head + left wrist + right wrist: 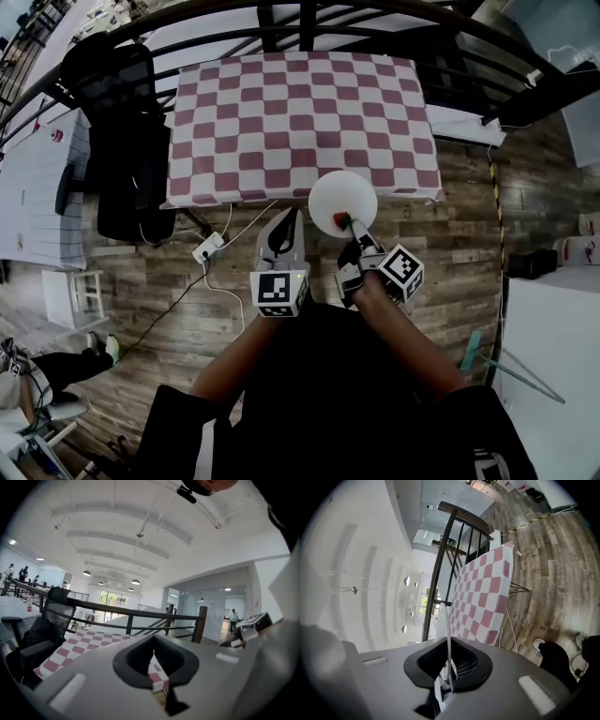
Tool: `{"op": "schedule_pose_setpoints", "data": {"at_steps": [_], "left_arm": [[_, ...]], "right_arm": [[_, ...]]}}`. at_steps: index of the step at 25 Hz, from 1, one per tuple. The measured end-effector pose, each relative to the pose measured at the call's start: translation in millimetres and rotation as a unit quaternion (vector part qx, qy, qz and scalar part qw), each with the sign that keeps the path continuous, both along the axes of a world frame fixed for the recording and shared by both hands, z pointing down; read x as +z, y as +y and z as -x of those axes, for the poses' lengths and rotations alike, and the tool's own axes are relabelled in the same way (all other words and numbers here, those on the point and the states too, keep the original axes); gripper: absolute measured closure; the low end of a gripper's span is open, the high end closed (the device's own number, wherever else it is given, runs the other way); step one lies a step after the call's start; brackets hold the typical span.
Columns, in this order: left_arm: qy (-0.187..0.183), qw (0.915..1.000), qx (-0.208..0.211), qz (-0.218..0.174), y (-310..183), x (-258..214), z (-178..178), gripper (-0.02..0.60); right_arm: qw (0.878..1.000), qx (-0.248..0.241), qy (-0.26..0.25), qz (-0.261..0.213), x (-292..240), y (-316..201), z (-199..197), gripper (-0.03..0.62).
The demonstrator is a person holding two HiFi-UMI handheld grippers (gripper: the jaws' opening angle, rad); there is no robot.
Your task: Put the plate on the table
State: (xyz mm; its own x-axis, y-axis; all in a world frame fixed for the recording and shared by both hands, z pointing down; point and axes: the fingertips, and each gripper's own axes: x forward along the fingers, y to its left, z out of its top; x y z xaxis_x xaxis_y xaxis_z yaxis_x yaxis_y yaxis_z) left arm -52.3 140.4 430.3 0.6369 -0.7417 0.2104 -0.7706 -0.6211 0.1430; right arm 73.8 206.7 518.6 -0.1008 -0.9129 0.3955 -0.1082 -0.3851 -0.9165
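Thin round white plate (342,199) — ceramic, perhaps — in right claw (351,228)

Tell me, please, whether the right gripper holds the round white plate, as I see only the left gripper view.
Observer: Yes, the right gripper is shut on the rim of the round white plate.
Operator: Is it over the table?
Observer: In the head view, it overlaps the near edge of the table with the red-and-white checked cloth.
Operator: Anything on it?
Observer: A small red thing, beside the jaws.
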Motion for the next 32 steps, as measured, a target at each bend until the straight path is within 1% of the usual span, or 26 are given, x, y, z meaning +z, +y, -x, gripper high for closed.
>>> {"op": "schedule_pose_setpoints", "data": {"at_steps": [3,8,14,18,20,23,27,32], "left_arm": [[-0.001,1.0000,0.008,-0.001,-35.3,1.0,0.3,0.573],[0.002,0.9997,0.022,-0.004,-83.3,-4.1,-0.9,0.574],[-0.002,0.9993,0.038,0.002,-125.8,0.4,6.9,0.573],[0.004,0.9991,0.039,-0.015,-148.2,0.0,11.0,0.573],[0.004,0.9990,0.041,-0.020,-158.8,-1.7,11.9,0.572],[0.003,0.9993,0.033,-0.017,-166.2,-0.2,19.9,0.573],[0.001,0.9998,0.015,-0.009,-169.9,7.9,30.5,0.572],[-0.011,0.9999,0.007,0.000,-178.0,20.5,24.1,0.572]], "right_arm": [[1.000,0.004,0.005,-0.005,-3.6,-33.1,-3.5,0.579],[0.999,0.013,0.016,-0.033,-9.9,-79.4,-7.2,0.579],[0.999,0.015,0.020,-0.023,-5.1,-117.0,-0.9,0.579],[0.999,0.013,0.019,-0.025,-1.9,-135.6,2.8,0.579],[0.999,0.012,0.017,-0.024,0.9,-144.8,5.0,0.579],[1.000,0.001,0.020,-0.011,6.6,-150.5,11.4,0.579],[0.999,-0.014,0.025,-0.018,9.1,-160.9,16.4,0.579],[0.999,-0.026,0.016,-0.010,17.5,-177.4,16.2,0.579]]}}
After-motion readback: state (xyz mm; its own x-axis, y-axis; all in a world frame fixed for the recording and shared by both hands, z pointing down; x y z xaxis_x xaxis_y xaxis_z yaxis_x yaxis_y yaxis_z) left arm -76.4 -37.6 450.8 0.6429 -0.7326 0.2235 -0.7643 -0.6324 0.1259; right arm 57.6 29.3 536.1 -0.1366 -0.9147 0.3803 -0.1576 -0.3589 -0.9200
